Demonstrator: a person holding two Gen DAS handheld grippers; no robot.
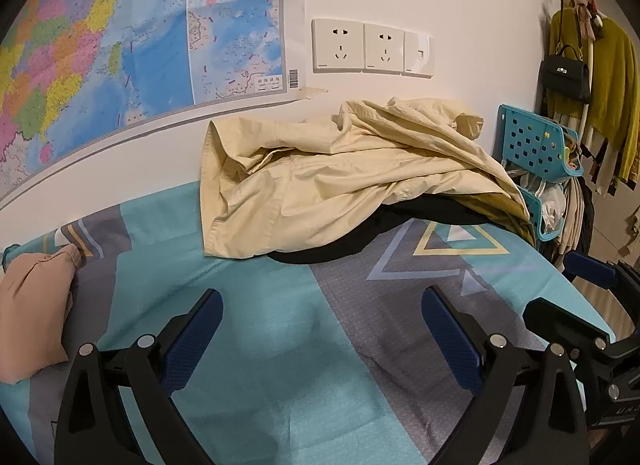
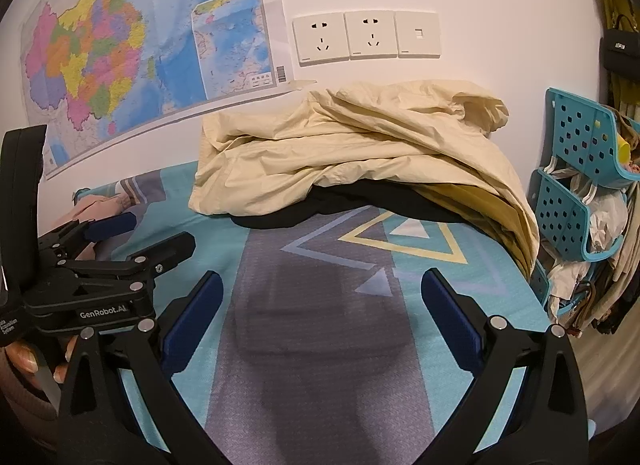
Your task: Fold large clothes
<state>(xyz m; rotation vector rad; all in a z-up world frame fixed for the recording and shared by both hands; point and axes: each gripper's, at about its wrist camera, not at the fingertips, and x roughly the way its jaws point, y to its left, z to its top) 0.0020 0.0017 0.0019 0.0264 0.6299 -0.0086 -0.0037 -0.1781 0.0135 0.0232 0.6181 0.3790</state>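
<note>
Both claws, left gripper and right gripper, gape wide, empty, over teal patterned bedsheet; crumpled cream cotton jacket ahead; folded pink garment clear only in left view.

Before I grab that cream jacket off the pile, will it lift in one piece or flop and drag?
The cream jacket lies crumpled in soft folds, so it will probably sag and unfurl from a single pinch. It rests on a black garment, which may drag along. Both grippers, left and right, are open and empty.

"GenRobot.AI" – white lettering on the left gripper body; map text unreadable.
</note>
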